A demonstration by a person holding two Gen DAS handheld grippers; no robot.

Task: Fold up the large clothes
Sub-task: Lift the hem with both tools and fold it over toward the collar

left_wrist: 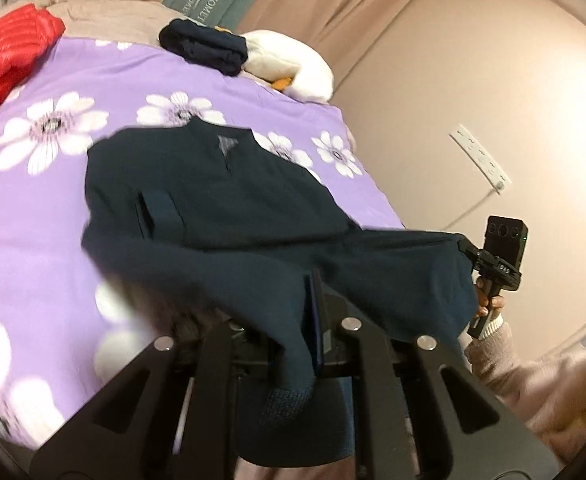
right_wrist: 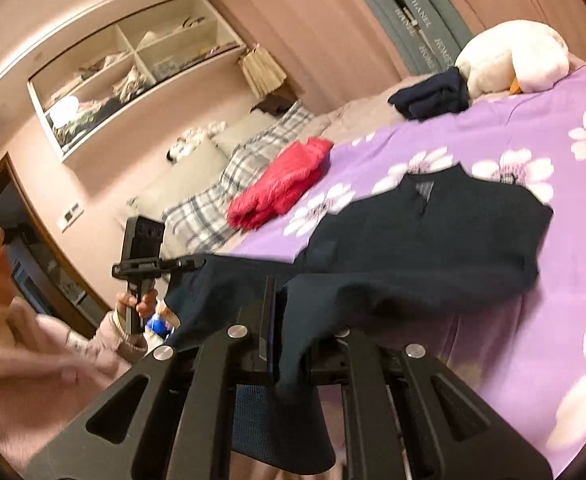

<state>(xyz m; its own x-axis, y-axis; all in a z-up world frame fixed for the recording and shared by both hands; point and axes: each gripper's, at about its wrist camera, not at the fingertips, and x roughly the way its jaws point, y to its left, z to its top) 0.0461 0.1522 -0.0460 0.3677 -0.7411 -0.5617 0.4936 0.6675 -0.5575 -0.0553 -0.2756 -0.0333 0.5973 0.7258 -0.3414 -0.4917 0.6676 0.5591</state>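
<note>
Here both grippers pinch the dark sweater's (left_wrist: 221,200) near hem. Left gripper (left_wrist: 313,320), right gripper (right_wrist: 271,320); its far part lies on the purple bedspread (left_wrist: 33,208).

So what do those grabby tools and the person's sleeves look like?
Both tools are matte black. Up close, the left tool and the right tool show flat black arms with long cut-out slots and round silver bolts. From across, each one has a boxy black camera on top and a black pistol-style handle. The person wears a fluffy pale pink sleeve with a cream ribbed cuff.
</note>
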